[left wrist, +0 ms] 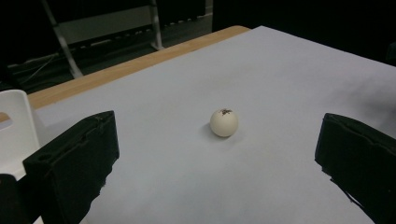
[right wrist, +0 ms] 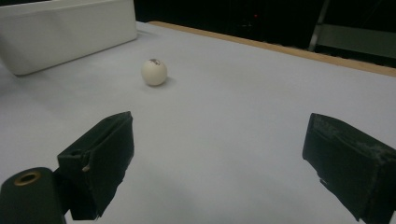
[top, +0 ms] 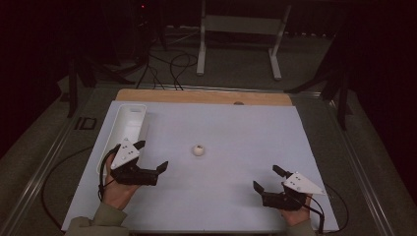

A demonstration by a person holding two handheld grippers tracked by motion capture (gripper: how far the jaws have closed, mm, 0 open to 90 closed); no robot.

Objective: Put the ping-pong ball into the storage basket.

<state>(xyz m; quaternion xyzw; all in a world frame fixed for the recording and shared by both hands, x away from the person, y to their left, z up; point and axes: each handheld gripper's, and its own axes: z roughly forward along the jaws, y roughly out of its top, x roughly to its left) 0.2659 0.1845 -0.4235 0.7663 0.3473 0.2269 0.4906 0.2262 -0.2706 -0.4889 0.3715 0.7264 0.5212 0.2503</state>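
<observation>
A small white ball (top: 198, 150) with a dark mark on top rests near the middle of the white table sheet (top: 236, 132). My left gripper (top: 152, 156) sits open to the ball's left, its jaws pointing toward the ball (left wrist: 224, 122), nothing between them. My right gripper (top: 268, 178) is open near the front right of the sheet, well short of the ball (right wrist: 154, 71), which lies ahead and left of its jaws. A long white tray (top: 124, 129) lies along the sheet's left edge, just behind the left gripper.
A wooden board edge (top: 206, 96) borders the sheet at the far side. Beyond it stand a white metal frame (top: 241, 34) and loose cables (top: 172, 66) on the floor. The tray's wall (right wrist: 65, 30) appears past the ball in the right gripper view.
</observation>
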